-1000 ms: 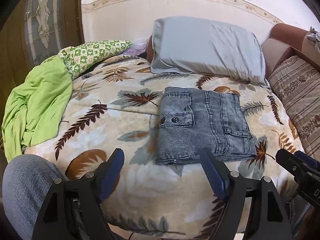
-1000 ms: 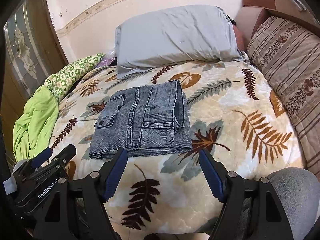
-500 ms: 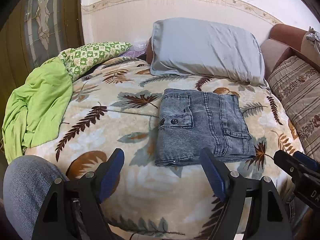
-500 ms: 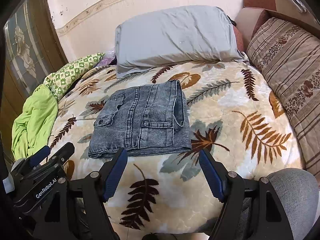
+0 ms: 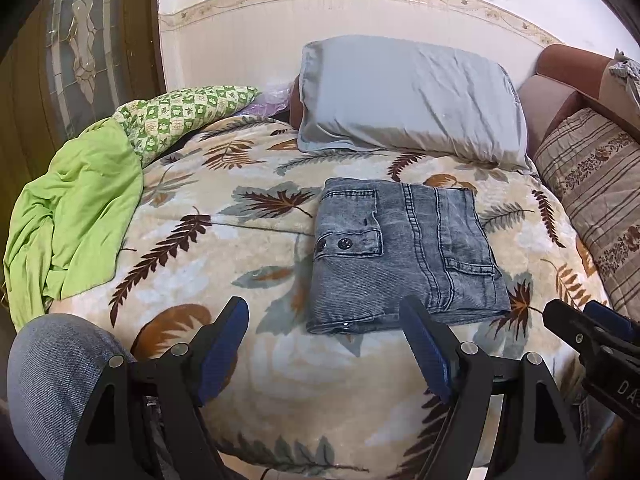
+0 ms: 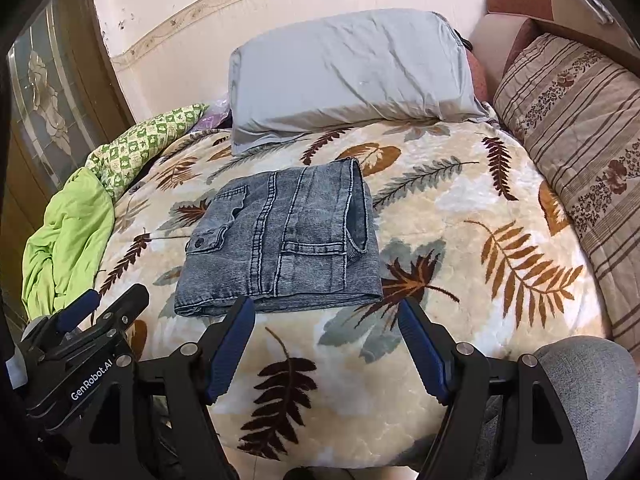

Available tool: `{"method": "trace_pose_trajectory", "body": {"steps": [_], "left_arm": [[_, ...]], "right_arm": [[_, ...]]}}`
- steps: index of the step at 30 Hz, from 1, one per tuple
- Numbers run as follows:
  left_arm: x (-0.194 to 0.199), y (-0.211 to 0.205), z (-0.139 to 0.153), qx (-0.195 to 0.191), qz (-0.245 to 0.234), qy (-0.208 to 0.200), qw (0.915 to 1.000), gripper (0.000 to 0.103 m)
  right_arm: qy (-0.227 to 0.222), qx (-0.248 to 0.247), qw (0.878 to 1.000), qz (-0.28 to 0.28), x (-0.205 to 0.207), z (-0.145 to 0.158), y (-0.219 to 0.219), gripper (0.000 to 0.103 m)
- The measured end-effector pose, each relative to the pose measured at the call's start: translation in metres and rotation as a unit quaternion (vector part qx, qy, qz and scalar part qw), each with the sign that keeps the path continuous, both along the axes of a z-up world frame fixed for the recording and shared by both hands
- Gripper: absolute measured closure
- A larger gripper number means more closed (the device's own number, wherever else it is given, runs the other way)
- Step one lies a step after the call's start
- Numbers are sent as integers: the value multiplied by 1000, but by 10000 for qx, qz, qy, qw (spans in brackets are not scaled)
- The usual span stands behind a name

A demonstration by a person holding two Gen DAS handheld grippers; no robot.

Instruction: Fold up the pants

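Observation:
Grey-blue denim pants (image 5: 404, 252) lie folded into a compact rectangle in the middle of the bed, also clear in the right wrist view (image 6: 280, 240). My left gripper (image 5: 324, 316) hangs open just short of the bundle's near edge, nothing between its blue pads. My right gripper (image 6: 326, 314) is open too, held at the near edge of the pants without touching them. Each gripper shows at the side of the other's view: the right gripper (image 5: 592, 332) and the left gripper (image 6: 100, 312).
The leaf-patterned blanket (image 5: 208, 264) covers the bed. A grey pillow (image 5: 408, 96) leans at the head, a striped cushion (image 6: 580, 140) lies along the right, and green cloth (image 5: 76, 208) is heaped at the left. The person's knees (image 5: 52, 380) (image 6: 584, 392) rest at the near edge.

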State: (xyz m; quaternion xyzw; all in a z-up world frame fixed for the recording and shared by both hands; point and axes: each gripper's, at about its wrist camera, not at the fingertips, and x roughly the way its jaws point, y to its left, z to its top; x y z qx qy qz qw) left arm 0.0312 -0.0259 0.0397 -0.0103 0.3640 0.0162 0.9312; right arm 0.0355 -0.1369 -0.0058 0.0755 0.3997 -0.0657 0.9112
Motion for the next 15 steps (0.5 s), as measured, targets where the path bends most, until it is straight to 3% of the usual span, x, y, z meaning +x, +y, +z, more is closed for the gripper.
{"method": "trace_pose_trajectory", "body": {"steps": [15], "left_arm": [[8, 2, -3, -2, -13, 96, 10000, 25]], "right_arm": [[6, 26, 10000, -47, 1, -1, -4, 28]]}}
